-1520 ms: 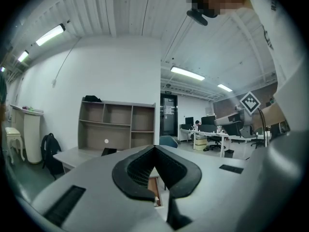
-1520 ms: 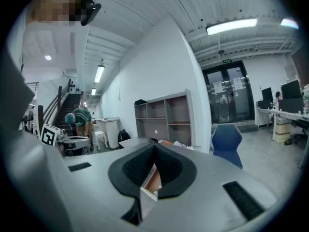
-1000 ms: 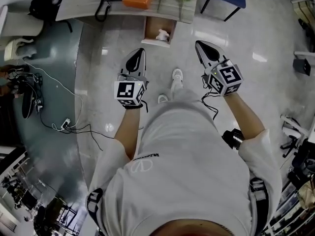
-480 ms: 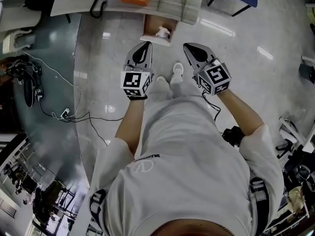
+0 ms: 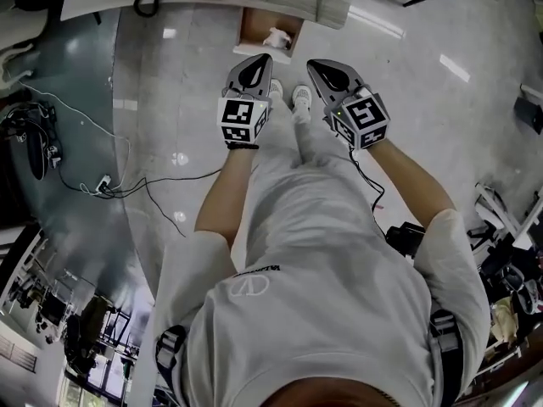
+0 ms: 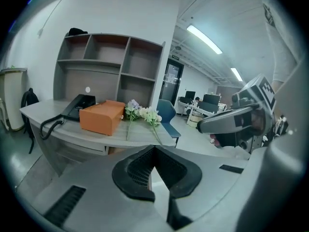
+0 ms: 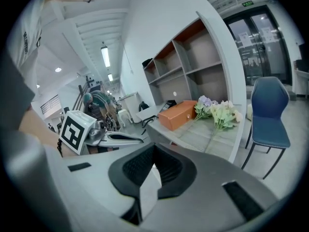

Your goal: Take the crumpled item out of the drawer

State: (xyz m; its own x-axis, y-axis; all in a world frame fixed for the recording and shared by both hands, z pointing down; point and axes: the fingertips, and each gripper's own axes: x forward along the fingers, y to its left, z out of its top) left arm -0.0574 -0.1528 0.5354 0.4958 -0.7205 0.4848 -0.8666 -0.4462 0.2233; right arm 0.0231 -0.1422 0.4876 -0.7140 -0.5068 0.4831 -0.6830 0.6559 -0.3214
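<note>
A small white crumpled item lies in the open wooden drawer under the desk, at the top of the head view. Both grippers are held out in the air just short of the drawer, side by side. My left gripper is shut with nothing in it, its pads meeting at the tip. To its right, my right gripper is also shut and empty. Neither gripper view shows the drawer or the item. The left gripper view catches the right gripper at its right.
On the desk are an orange box, a black phone and artificial flowers, with shelves behind. A blue chair stands to the right. Cables trail on the floor at left. The person's shoes are below the grippers.
The person has stepped toward the desk. Both grippers have moved forward and closer together, nearer the open drawer. Both stay shut.
</note>
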